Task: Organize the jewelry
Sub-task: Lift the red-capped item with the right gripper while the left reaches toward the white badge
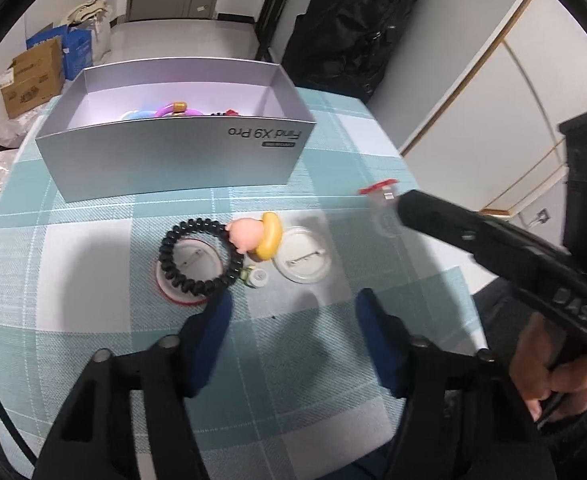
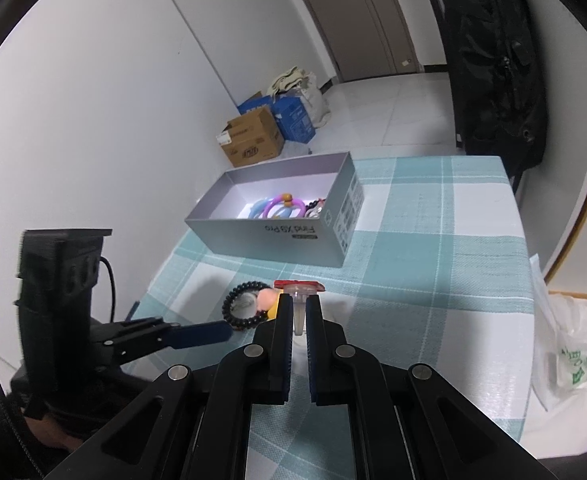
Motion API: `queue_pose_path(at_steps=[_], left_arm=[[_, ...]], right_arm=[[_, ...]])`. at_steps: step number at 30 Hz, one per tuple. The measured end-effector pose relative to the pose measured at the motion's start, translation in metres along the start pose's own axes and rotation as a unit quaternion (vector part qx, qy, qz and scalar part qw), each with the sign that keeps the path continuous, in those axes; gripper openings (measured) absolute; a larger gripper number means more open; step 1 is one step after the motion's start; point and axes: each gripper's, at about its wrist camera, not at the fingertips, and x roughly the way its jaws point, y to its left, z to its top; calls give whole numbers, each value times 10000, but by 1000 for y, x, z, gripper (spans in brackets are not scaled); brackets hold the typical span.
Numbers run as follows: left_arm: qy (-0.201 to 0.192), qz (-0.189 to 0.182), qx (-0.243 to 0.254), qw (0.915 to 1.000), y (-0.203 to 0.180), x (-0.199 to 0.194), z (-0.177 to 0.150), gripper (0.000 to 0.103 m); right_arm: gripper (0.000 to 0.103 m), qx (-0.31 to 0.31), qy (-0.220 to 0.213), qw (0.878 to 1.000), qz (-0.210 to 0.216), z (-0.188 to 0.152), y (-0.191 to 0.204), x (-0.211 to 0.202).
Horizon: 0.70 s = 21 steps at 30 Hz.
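Note:
My right gripper (image 2: 299,304) is shut on a clear badge with a red top (image 2: 299,288) and holds it above the table; it also shows in the left wrist view (image 1: 379,191). My left gripper (image 1: 293,304) is open and empty just short of a black spiral hair tie (image 1: 197,254) with a pink and yellow charm (image 1: 255,235), which lies on a round button badge (image 1: 185,276). Another round button badge (image 1: 303,256) lies to the right of it. A grey open box (image 1: 173,152) holds colourful rings (image 2: 283,206).
The table has a teal and white checked cloth (image 1: 93,320). A small clear cap (image 1: 258,279) lies between the badges. A plastic bag (image 2: 565,348) lies at the table's right edge. Cardboard boxes (image 2: 253,140) stand on the floor beyond.

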Motion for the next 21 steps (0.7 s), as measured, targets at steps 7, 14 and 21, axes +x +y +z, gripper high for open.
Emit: queue_pose_path(at_steps=[7, 14, 21], left_arm=[[21, 357, 159, 9992, -5, 7, 3, 57], [127, 649, 316, 9973, -5, 15, 8, 29], [167, 875, 449, 9950, -7, 18, 9, 22]], right_arm=[[5, 158, -168, 9997, 48, 1, -11, -15], [5, 250, -228, 9993, 151, 1, -15, -21], [5, 247, -253, 9992, 175, 1, -14, -23]])
